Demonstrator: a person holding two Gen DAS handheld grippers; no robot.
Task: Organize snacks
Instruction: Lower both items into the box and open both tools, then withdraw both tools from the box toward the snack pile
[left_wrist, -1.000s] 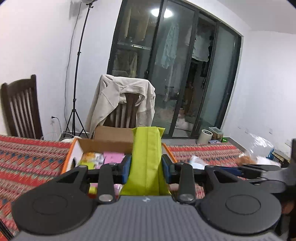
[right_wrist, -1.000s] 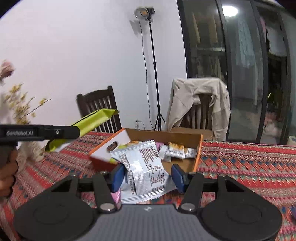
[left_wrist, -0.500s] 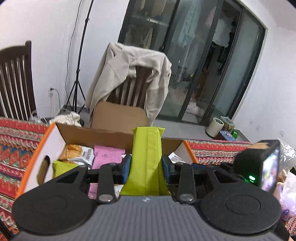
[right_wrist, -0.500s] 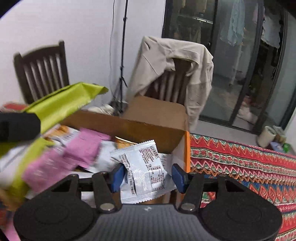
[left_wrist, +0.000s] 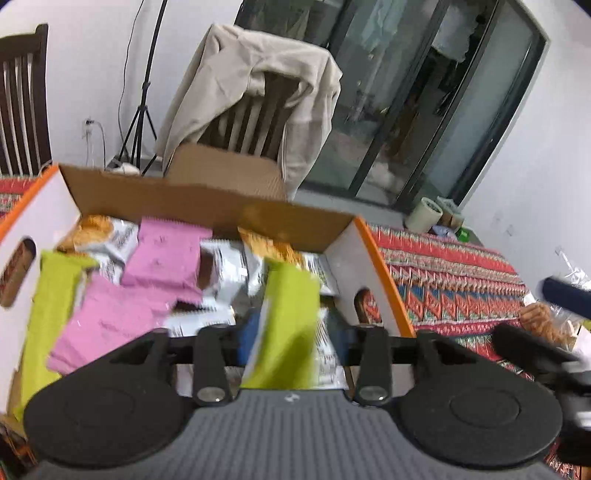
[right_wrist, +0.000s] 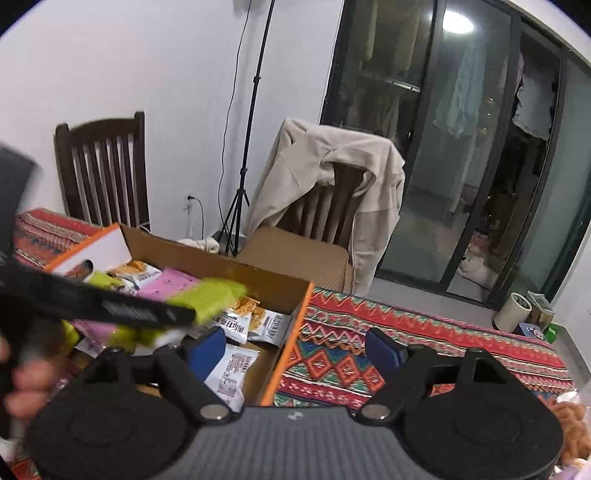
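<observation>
An open cardboard box (left_wrist: 207, 199) with white, orange-edged sides holds pink packets (left_wrist: 166, 251), white packets (left_wrist: 225, 266) and a green one (left_wrist: 51, 295). My left gripper (left_wrist: 293, 339) hangs over the box's right end with its jaws opening. A blurred, tilted green packet (left_wrist: 284, 332) sits between them, and there is a gap beside the right pad. My right gripper (right_wrist: 295, 349) is over the box's right wall, its jaws opening wide with nothing between them. A white packet (right_wrist: 232, 369) lies in the box under its left finger.
A patterned red cloth (left_wrist: 443, 273) covers the table. Behind the box stand a chair draped with a beige jacket (left_wrist: 251, 85), a dark chair (right_wrist: 99, 166) and a light stand (right_wrist: 243, 147). A clear bag of snacks (left_wrist: 546, 321) lies at the right. A hand (right_wrist: 22, 380) holds the left gripper.
The left gripper came down over the box and its jaws parted from the green packet, which now tilts. The right gripper let go of the white packet, which now lies in the box.
</observation>
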